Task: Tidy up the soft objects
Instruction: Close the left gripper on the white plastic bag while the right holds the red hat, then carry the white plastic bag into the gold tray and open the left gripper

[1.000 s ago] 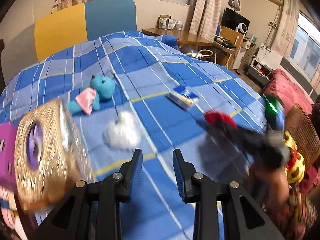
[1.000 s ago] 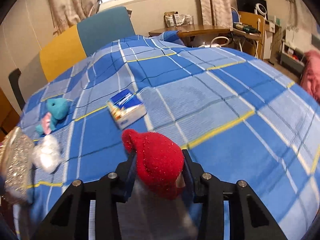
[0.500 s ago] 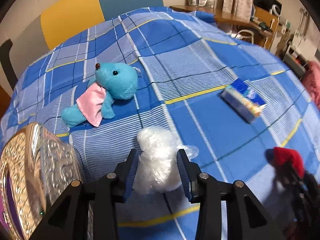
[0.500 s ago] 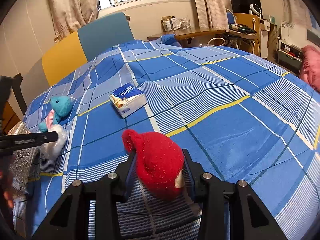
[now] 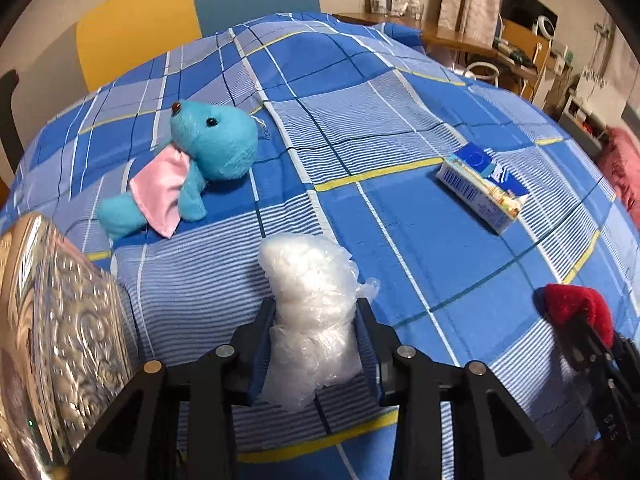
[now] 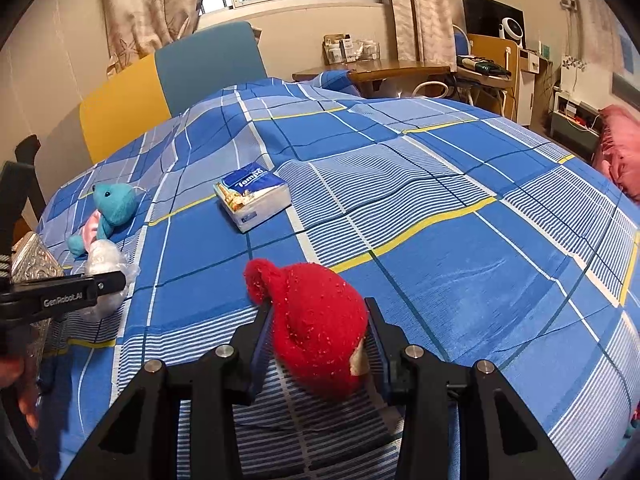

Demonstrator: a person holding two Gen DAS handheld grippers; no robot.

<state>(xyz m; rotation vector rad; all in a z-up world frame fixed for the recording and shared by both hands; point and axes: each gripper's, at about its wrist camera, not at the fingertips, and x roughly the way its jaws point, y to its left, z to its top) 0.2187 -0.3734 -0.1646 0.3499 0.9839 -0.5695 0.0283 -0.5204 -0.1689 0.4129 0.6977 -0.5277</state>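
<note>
Your left gripper [image 5: 316,344] has dropped onto the white bundle [image 5: 310,304] on the bed [image 5: 420,264], jaws just closing against it, ready to lift; your right gripper [image 6: 318,344] clamps the red toy [image 6: 316,320].

Plush toy [image 5: 208,156] lies left of tissue pack [image 5: 482,186] on bedspread [image 5: 360,120].

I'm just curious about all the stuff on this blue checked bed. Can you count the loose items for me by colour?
Turquoise: 1, the plush toy with a pink cloth
White: 1, the fluffy bundle in clear plastic, between the left gripper fingers
Red: 1, the fuzzy red toy, clamped in the right gripper
Blue and white: 1, the tissue pack
Silver and gold: 1, the embossed box at the edge
Total: 5
</note>
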